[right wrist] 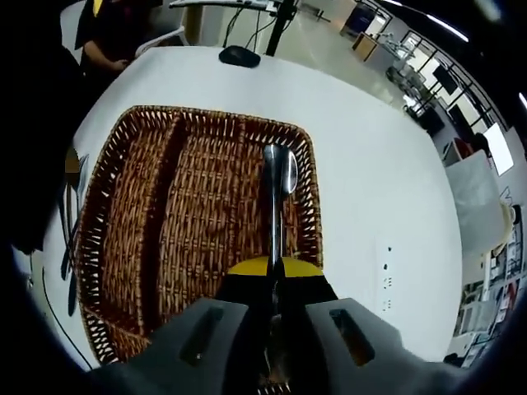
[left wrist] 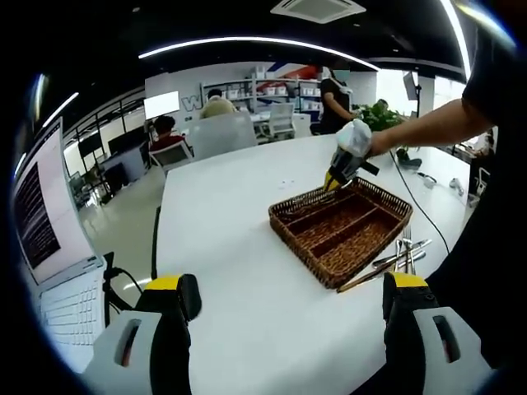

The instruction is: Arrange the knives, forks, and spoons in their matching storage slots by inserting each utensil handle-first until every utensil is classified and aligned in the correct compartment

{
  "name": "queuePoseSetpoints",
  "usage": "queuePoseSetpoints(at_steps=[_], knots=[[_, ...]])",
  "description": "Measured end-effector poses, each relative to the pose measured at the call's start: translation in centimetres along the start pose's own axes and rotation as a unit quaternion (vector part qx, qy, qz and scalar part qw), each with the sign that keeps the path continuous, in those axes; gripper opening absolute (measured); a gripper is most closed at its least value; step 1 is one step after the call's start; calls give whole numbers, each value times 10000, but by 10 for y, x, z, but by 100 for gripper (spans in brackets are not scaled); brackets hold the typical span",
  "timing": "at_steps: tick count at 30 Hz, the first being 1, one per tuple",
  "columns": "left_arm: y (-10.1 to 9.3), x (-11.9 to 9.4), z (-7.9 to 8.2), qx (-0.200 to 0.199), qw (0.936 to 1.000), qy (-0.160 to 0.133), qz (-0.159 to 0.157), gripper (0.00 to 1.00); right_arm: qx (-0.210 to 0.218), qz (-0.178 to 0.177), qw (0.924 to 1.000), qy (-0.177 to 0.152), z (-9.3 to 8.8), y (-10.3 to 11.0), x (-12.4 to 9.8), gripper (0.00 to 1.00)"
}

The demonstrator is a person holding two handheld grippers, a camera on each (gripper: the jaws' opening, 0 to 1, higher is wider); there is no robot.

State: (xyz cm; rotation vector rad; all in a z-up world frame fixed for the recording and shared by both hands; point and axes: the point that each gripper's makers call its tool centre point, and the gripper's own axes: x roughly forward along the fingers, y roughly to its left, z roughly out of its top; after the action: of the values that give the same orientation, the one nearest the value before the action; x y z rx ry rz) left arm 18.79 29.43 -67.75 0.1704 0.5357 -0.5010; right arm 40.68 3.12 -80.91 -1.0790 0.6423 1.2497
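While the right tool [right wrist: 276,276] is clamped narrow on the handle of a spoon [right wrist: 278,185], the bowl end points forward over the rightmost compartment of the wicker tray [right wrist: 123,214]. From the left gripper view that same tool [left wrist: 346,164] hangs at the tray's [left wrist: 292,230] far edge, well ahead of and to the right of the left tool [left wrist: 284,300], whose jaws stand wide with nothing between them.

Remaining utensils [left wrist: 399,259] lie in a loose bundle on the white surface [left wrist: 239,247] just beside the tray's near-right side; in the right gripper view a few of them [right wrist: 70,214] show far to the left of the held spoon, past the tray's rim.

Risk, as I judge it: the grip sits on the handle, so the bowl leads, while the task asks for handle-first insertion. Releasing as held could leave the spoon reversed. Whether the spoon touches the tray floor cannot be told; if let go from above, it could bounce or come to rest tilted against the divider. The weave is rough, so a dragged tip may snag and skew the spoon out of line with its slot.
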Motion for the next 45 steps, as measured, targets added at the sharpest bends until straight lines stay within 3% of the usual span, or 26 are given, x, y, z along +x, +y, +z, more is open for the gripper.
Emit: queuePoseSetpoints(at_steps=[8, 25, 27, 34, 39, 45], knots=[[1, -1, -3, 26, 10000, 70, -3, 100, 88, 193, 9998, -10, -4, 6, 16, 0], [5, -5, -6, 22, 9999, 125, 24, 100, -72, 496, 9986, 187, -9, 16, 37, 0], [5, -5, -8, 28, 9999, 144, 25, 100, -236, 465, 9983, 275, -12, 15, 41, 0], [7, -5, -8, 59, 9999, 156, 38, 100, 12, 514, 9977, 443, -15, 14, 49, 0], [9, -7, -7, 61, 9998, 153, 58, 100, 863, 324, 9951, 365, -14, 6, 50, 0], [10, -8, -8, 53, 9998, 160, 67, 100, 819, 466, 9947, 418, -19, 7, 50, 1]])
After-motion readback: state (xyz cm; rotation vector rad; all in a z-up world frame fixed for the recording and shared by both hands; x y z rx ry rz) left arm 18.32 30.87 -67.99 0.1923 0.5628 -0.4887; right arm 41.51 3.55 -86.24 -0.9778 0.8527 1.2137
